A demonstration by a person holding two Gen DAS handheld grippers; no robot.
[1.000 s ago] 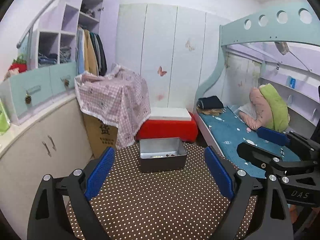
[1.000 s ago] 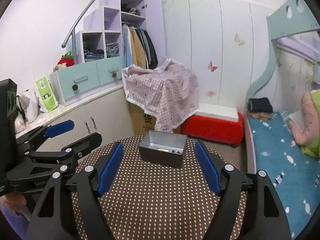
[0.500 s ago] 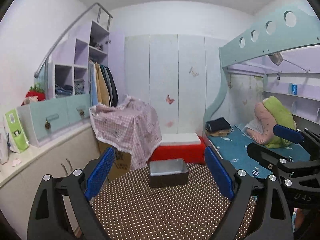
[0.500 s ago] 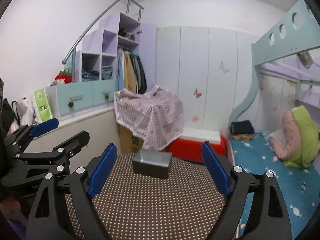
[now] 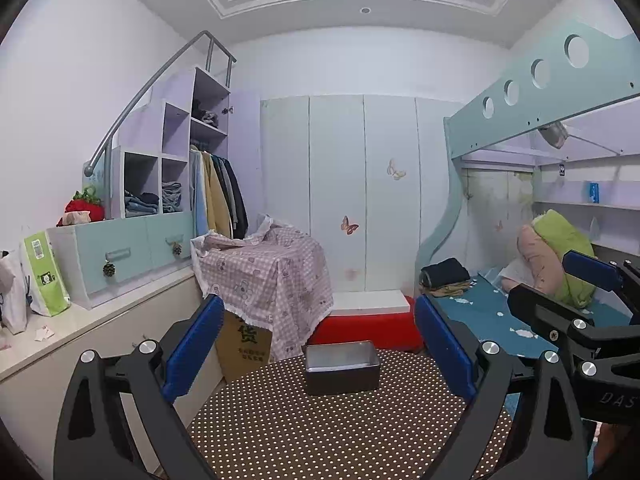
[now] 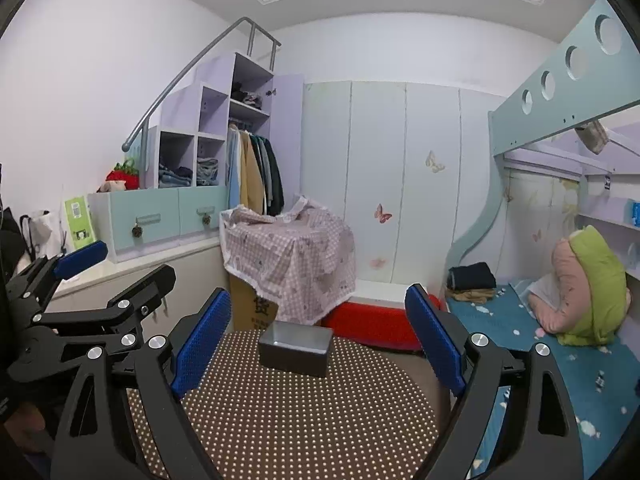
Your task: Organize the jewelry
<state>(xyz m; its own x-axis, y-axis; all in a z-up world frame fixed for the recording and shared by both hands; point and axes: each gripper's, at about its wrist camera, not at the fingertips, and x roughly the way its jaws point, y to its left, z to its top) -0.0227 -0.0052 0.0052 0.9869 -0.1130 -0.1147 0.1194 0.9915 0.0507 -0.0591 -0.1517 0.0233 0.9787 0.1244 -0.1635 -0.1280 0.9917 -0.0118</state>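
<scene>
Since a second ago both my grippers have lifted and levelled, so the grey metal rectangular tray (image 5: 342, 366) now hides its contents. It sits far across the round brown white-dotted tablecloth (image 5: 320, 428). My left gripper (image 5: 316, 346) and right gripper (image 6: 318, 336) are opening, empty.

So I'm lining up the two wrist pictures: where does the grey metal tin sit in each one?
Left wrist: the metal tin is low, just right of centre, at the far edge of the dotted tablecloth.
Right wrist: the metal tin is low, just left of centre, again at the cloth's far edge.
Shared landmark: the red box right behind it.
</scene>
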